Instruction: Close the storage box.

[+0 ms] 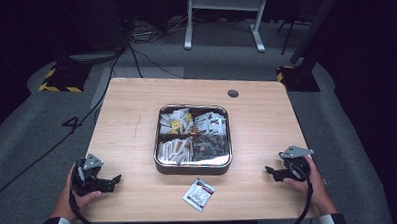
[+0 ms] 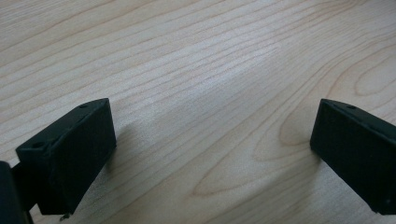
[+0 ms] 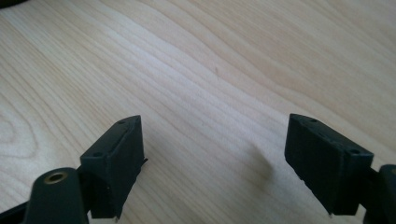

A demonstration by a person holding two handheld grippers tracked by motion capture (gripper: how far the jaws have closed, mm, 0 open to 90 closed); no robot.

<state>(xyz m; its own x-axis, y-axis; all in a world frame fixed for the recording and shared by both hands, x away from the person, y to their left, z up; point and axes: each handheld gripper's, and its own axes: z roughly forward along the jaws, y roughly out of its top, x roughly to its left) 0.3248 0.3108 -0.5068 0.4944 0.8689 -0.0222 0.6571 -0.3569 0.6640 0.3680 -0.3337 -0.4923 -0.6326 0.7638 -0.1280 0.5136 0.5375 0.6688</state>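
A square metal tray (image 1: 193,167) with four compartments of small packets sits mid-table. One white packet (image 1: 199,193) lies loose on the wood just in front of it. My left gripper (image 1: 115,180) rests near the front left edge, held by a hand, jaws pointing right toward the tray. Seen from its own camera, the left gripper (image 2: 212,140) is open over bare wood. My right gripper (image 1: 269,171) sits at the front right, pointing left. In the right gripper view, the right gripper (image 3: 215,163) stands open with nothing between its jaws.
The wooden table (image 1: 126,109) has a dark round cable hole (image 1: 233,94) at the back right. Cables run over the grey floor at the left, and a white stand (image 1: 223,16) stands behind the table. Bare wood lies on both sides of the tray.
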